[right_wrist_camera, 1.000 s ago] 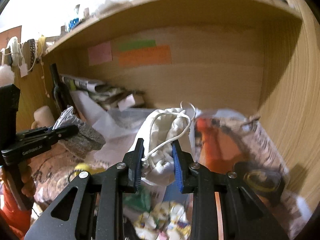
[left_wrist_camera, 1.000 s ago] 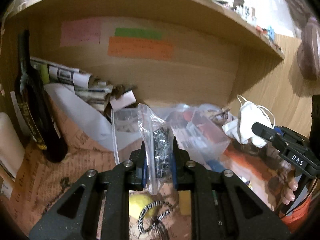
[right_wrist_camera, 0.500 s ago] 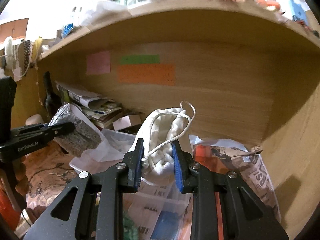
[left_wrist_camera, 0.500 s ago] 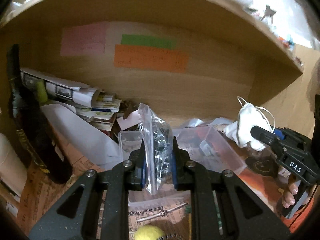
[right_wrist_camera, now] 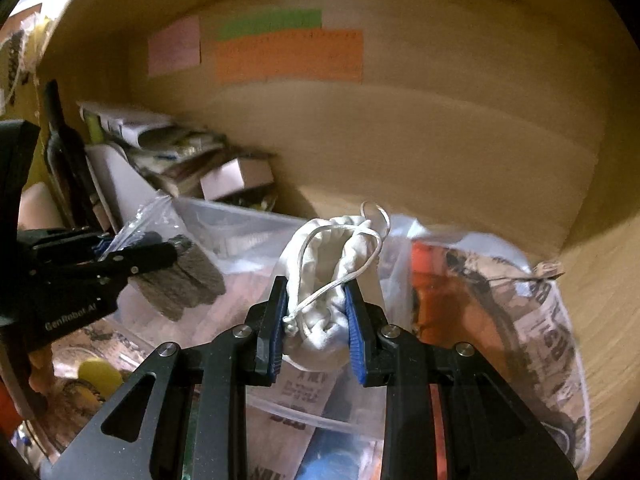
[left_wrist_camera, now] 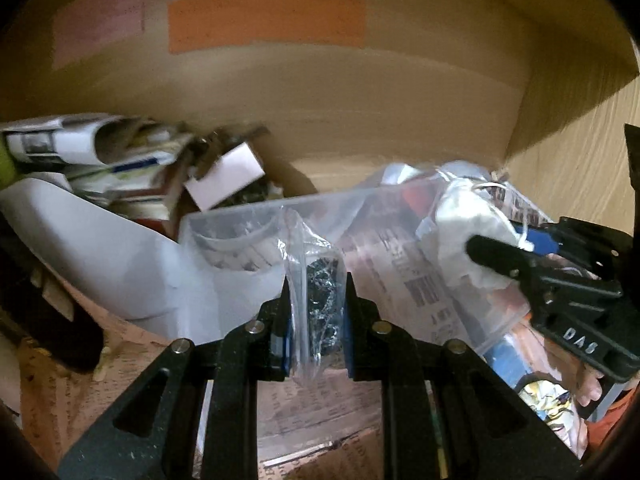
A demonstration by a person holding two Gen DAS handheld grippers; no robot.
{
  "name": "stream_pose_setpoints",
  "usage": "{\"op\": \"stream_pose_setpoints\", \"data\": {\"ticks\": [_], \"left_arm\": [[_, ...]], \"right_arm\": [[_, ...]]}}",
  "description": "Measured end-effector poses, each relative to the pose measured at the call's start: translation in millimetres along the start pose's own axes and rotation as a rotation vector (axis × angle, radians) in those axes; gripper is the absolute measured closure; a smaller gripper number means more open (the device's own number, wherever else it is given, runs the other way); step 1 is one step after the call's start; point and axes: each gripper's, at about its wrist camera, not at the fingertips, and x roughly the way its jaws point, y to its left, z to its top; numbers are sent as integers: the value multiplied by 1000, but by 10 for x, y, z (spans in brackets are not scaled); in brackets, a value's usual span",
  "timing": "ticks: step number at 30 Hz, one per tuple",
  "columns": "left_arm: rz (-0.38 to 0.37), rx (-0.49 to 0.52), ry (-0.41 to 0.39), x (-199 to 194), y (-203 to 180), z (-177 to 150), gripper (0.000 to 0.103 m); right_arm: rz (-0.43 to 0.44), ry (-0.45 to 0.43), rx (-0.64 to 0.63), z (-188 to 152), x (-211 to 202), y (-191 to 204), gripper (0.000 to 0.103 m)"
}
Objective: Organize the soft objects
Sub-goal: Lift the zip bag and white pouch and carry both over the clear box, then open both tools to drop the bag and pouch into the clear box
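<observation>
My left gripper [left_wrist_camera: 316, 320] is shut on a clear plastic bag [left_wrist_camera: 316, 276] with a dark grey pad inside; it also shows in the right wrist view [right_wrist_camera: 180, 276]. My right gripper [right_wrist_camera: 316, 316] is shut on a white drawstring pouch [right_wrist_camera: 332, 276], which shows at the right of the left wrist view [left_wrist_camera: 468, 220]. Both are held above a clear plastic bin [left_wrist_camera: 240, 220] lined with newspaper inside a wooden shelf compartment.
A dark bottle [right_wrist_camera: 66, 152] stands at the far left. Stacked papers and a small white box [left_wrist_camera: 224, 176] lie at the back left, with a white sheet [left_wrist_camera: 100, 252] leaning before them. Coloured notes [left_wrist_camera: 264, 16] are on the back wall. A yellow ball [right_wrist_camera: 100, 374] lies low left.
Both grippers have moved forward and deeper into the shelf compartment, now over the clear bin. Each keeps hold of its object.
</observation>
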Motion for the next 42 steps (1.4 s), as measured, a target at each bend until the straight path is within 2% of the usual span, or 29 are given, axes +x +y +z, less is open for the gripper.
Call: {"op": "stream_pose_setpoints", "data": {"ticks": [5, 10, 13, 15, 20, 26, 30, 35, 38, 42], "left_arm": [[-4, -8, 56, 229, 34, -12, 85], [16, 2, 61, 216, 30, -23, 84], [24, 0, 67, 196, 49, -15, 73], [28, -11, 67, 160, 65, -23, 58], [44, -6, 28, -42, 61, -29, 45], [47, -21, -44, -402, 64, -5, 22], [66, -22, -105, -686, 55, -23, 9], [69, -16, -152, -978, 63, -85, 3], [77, -26, -152, -1069, 95, -169, 1], [89, -39, -108, -1047, 168, -320, 1]], "right_arm": [[0, 70, -23, -46, 219, 17, 79], [-2, 92, -46, -81, 281, 53, 78], [-1, 92, -60, -84, 272, 86, 77], [-6, 89, -67, -90, 247, 106, 72], [-16, 52, -70, -77, 123, 117, 42], [-17, -29, -59, -13, -185, 149, 23], [-12, -92, -58, -3, -452, 192, 20], [2, -147, -57, -50, -716, 242, 17], [7, -166, -55, -110, -834, 267, 17], [28, -160, -36, -222, -904, 265, 17]]}}
